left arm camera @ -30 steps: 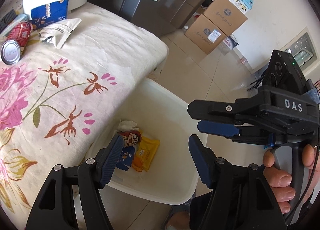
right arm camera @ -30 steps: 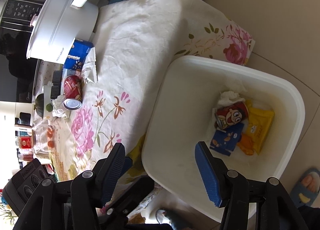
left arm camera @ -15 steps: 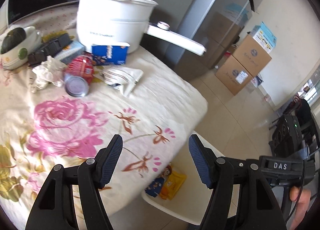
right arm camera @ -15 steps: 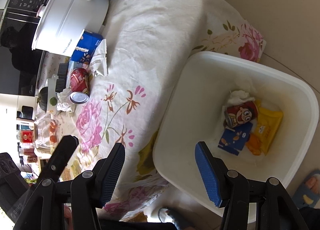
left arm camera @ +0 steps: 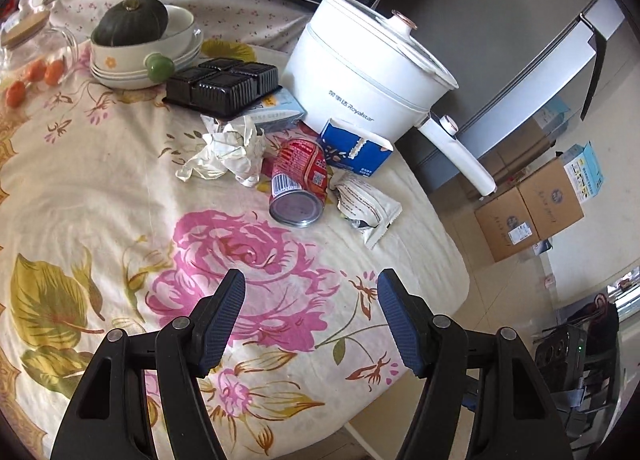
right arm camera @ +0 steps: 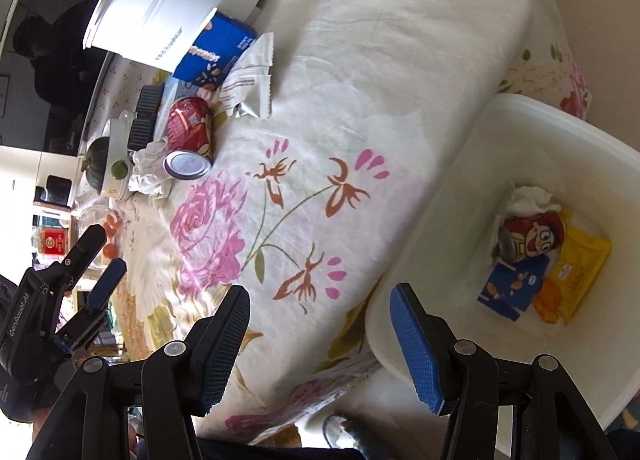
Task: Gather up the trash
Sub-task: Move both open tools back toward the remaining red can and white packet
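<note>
On the floral-clothed bench (left arm camera: 120, 188) the remaining rubbish lies in a loose cluster near the far right. Going from left to right in the left wrist view: a crumpled white paper wad (left arm camera: 226, 152), then a red drink can (left arm camera: 299, 184) lying on its side with its base toward the camera, then a torn silver snack wrapper (left arm camera: 368, 210) just right of the can. A blue carton (left arm camera: 354, 148) leans against the white electric pot (left arm camera: 372, 76) behind them. A black plastic tray (left arm camera: 224, 86) and a bowl holding a green squash (left arm camera: 130, 22) sit farther back and look like things to leave alone.

The left tongs (left arm camera: 311, 318) hang above the pink rose print, spread wide with nothing between them, well short of the can. The right tongs (right arm camera: 320, 334) are likewise spread and empty, poised over the near bench edge beside the white bin (right arm camera: 592, 164), which stands off the right end of the bench and already holds a cartoon can, a blue packet and a yellow packet.

The step in hand looks like a reach for the next piece of rubbish, most likely the can, since it lies nearest and straight ahead of the left tongs. To do it well, the tongs should come down across the can's round body rather than along its length, so the pads bear on the curved sides and it cannot roll away. Closing gently matters, as a thin can dents and slips. The paper wad touches the can's left side, so a clean approach from above avoids dragging it along.
</note>
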Tool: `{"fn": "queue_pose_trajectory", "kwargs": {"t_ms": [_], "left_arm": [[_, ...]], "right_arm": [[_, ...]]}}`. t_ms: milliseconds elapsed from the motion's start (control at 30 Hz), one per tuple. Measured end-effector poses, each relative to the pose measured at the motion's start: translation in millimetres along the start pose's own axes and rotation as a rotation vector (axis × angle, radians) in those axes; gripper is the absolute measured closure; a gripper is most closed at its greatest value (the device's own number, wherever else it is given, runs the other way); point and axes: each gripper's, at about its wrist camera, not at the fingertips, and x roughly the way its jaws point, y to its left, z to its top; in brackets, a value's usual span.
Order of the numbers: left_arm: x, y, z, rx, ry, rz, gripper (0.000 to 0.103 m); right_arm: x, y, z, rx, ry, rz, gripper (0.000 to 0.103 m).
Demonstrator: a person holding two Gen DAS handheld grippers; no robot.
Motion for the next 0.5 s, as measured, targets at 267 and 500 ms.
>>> {"fn": "queue_pose_trajectory", "kwargs": {"t_ms": [267, 500], "left_arm": [[-2.1, 25.9, 21.5, -0.039, -0.003, 0.055, 0.032], [-7.4, 76.0, 59.8, -0.201, -0.055, 0.086, 0.032]], "right_arm": [[33.2, 26.4, 10.4, -0.071, 0.002, -0.044, 0.037], [50.9, 50.2, 22.9, -0.159, -0.006, -0.058, 0.035]]}}
